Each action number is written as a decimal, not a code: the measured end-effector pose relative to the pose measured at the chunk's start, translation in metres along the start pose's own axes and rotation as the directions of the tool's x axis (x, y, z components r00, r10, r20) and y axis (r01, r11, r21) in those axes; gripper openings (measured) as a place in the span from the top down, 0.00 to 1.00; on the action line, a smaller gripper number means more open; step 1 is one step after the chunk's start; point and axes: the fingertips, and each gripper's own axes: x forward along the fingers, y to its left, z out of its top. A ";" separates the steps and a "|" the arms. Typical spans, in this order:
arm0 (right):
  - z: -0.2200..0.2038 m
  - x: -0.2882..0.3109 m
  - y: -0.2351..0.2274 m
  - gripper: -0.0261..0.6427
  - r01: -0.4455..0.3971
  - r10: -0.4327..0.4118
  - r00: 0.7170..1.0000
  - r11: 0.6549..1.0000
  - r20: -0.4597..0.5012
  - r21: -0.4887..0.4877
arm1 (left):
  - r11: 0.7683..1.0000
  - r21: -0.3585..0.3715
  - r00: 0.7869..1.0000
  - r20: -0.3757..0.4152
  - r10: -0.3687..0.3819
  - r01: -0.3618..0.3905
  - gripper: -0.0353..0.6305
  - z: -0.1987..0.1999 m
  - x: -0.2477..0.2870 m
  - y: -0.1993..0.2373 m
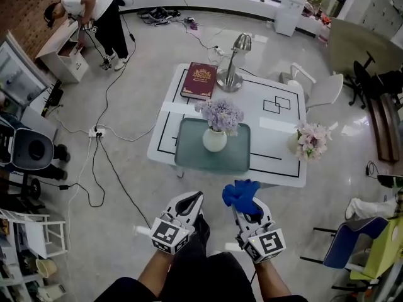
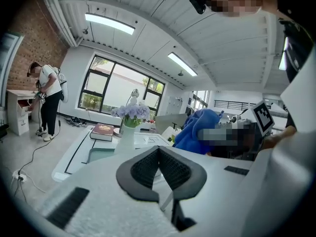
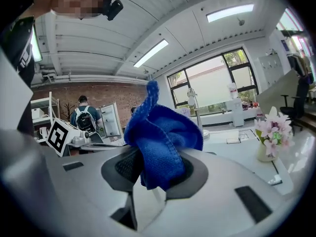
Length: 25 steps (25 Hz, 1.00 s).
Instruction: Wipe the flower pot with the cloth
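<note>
The flower pot (image 1: 214,139) is a round white vase of purple flowers. It stands on a teal tray (image 1: 189,151) on the white table (image 1: 283,121); the left gripper view shows the flower pot (image 2: 127,134) far ahead. My right gripper (image 1: 243,207) is held short of the table's near edge, shut on a bunched blue cloth (image 1: 240,192). In its own view the cloth (image 3: 160,132) sticks up out of the right gripper (image 3: 157,168). To its left my left gripper (image 1: 189,201) is shut and holds nothing; in its own view the left gripper (image 2: 159,153) shows its pads pressed together.
A dark red book (image 1: 199,80) and a silver desk lamp (image 1: 234,61) are at the table's far side. A small vase of pink flowers (image 1: 310,141) stands at its right end. A white chair (image 1: 318,88) is behind the table. Cables (image 1: 101,168) trail on the floor at left, where a person (image 1: 94,11) stands by a cabinet.
</note>
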 end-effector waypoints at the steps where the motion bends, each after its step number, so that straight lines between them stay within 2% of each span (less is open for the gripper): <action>1: 0.004 0.014 -0.003 0.79 0.006 -0.006 1.000 1.000 0.003 0.013 | 1.000 0.007 1.000 -0.005 -0.007 0.007 0.94 0.002 0.008 0.010; 5: -0.002 0.062 -0.021 0.79 0.018 -0.018 1.000 1.000 -0.021 -0.011 | 0.999 0.036 1.000 -0.018 -0.024 0.025 0.94 0.008 0.040 0.045; 11: -0.025 0.112 -0.048 0.79 0.021 -0.028 0.996 0.996 -0.082 -0.083 | 0.999 0.044 1.000 -0.023 0.006 -0.005 0.94 0.000 0.080 0.082; 18: -0.045 0.177 -0.090 0.79 -0.001 -0.020 0.992 0.987 -0.128 -0.160 | 0.999 0.035 0.999 -0.038 0.036 -0.035 0.94 -0.010 0.099 0.094; 25: -0.080 0.212 -0.108 0.79 -0.083 0.047 0.971 0.986 -0.235 -0.145 | 0.997 -0.015 0.993 -0.088 0.079 -0.081 0.94 -0.036 0.100 0.102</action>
